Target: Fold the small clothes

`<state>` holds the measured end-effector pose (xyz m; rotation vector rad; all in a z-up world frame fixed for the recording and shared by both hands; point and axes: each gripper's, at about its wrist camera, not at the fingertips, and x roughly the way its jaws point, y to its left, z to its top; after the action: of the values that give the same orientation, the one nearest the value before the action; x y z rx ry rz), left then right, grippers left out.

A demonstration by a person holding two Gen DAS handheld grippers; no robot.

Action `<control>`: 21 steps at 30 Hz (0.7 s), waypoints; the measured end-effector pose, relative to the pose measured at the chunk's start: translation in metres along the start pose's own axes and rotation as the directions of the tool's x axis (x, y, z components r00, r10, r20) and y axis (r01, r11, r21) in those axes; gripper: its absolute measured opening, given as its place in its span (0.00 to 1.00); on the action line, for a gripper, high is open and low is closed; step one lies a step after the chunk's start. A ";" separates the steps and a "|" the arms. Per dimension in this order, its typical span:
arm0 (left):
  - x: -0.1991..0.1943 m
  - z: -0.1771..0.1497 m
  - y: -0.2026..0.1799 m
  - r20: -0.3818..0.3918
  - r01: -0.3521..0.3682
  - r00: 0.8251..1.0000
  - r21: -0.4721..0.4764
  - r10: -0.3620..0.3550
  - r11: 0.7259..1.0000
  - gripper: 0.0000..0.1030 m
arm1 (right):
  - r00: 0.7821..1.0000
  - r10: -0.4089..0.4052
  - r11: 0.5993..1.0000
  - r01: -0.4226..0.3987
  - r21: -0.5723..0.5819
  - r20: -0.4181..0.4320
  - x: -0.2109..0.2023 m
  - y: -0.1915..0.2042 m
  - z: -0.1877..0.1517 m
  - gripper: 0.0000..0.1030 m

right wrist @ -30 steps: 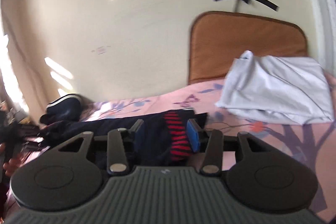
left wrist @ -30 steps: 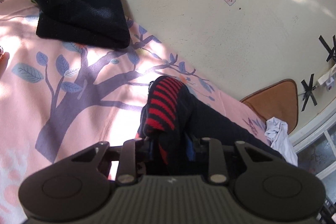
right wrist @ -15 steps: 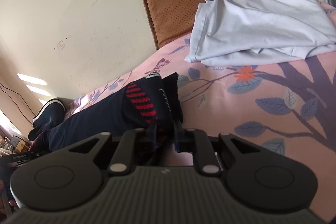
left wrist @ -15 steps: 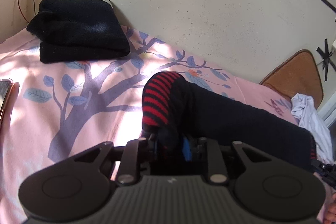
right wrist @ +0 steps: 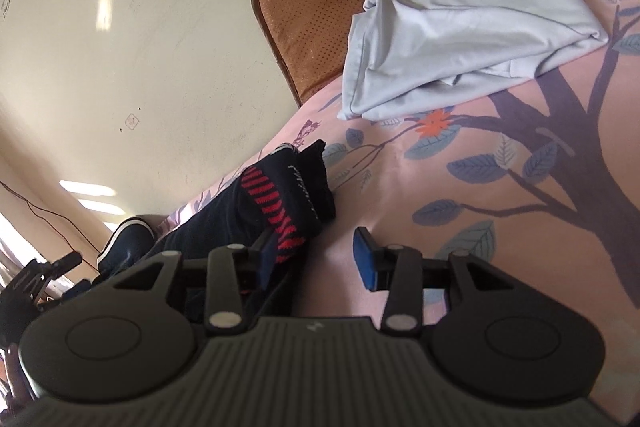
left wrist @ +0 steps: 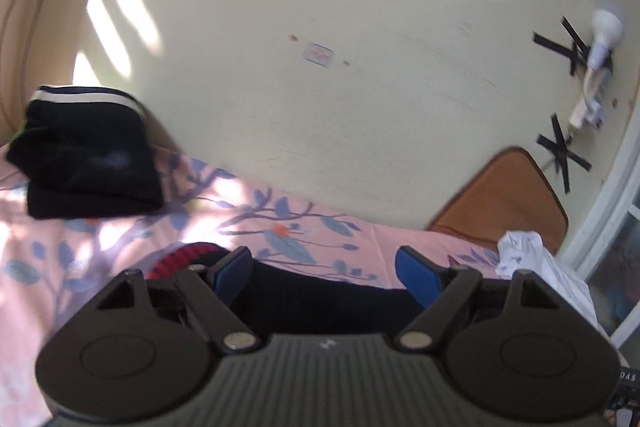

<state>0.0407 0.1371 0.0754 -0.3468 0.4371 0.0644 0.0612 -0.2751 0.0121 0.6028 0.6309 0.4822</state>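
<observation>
Both tongs, left (left wrist: pixel 324 277) and right (right wrist: pixel 316 259), have just been opening and stand spread, empty. The black, red-striped knit sock (right wrist: pixel 280 199) lies lower centre on the pink bed sheet (right wrist: pixel 520 227): soft, light; pinch its cuff.

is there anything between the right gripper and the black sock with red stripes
Nothing visible. The right gripper, jaws just opened, sits right at the black sock with red stripes on the pink tree-print bedsheet.
</observation>
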 end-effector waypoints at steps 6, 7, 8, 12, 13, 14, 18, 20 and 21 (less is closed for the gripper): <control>0.075 -0.023 -0.001 -0.097 -0.061 0.992 0.139 0.075 0.988 0.33 | 1.000 0.014 1.000 -0.014 0.023 0.011 -0.004 -0.006 -0.001 0.44; 0.073 -0.025 0.001 -0.093 -0.054 0.993 0.134 0.067 0.990 0.33 | 1.000 0.018 0.999 -0.018 0.029 0.010 -0.003 -0.008 0.000 0.44; 0.072 -0.024 0.003 -0.100 -0.048 0.993 0.117 0.059 0.992 0.33 | 1.000 0.019 0.999 -0.020 0.033 0.008 -0.003 -0.008 0.001 0.44; 0.070 -0.025 0.004 -0.093 -0.047 0.994 0.119 0.058 0.992 0.33 | 1.000 0.010 1.000 -0.010 0.008 -0.003 0.001 -0.003 -0.001 0.45; 0.069 -0.025 0.004 -0.092 -0.048 0.994 0.122 0.059 0.991 0.33 | 1.000 0.009 1.000 -0.009 -0.003 -0.005 0.001 -0.002 -0.001 0.45; 0.069 -0.025 0.004 -0.091 -0.047 0.994 0.123 0.058 0.991 0.33 | 1.000 0.007 1.000 -0.007 -0.009 -0.004 0.001 -0.001 -0.001 0.46; 0.067 -0.026 0.005 -0.095 -0.023 0.995 0.118 0.034 0.993 0.37 | 1.000 0.002 1.000 -0.002 -0.011 -0.005 0.002 -0.001 -0.001 0.47; 0.067 -0.026 0.004 -0.100 0.002 0.995 0.131 0.011 0.991 0.46 | 1.000 -0.002 1.000 0.002 -0.016 -0.004 0.002 0.000 -0.001 0.47; 0.067 -0.026 0.002 -0.107 0.015 0.994 0.143 0.000 0.990 0.53 | 1.000 -0.006 1.000 0.006 -0.020 -0.002 0.002 0.001 -0.002 0.47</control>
<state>0.0908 0.1288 0.0238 -0.2103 0.5430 0.0070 0.0612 -0.2720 0.0108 0.5819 0.6295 0.4833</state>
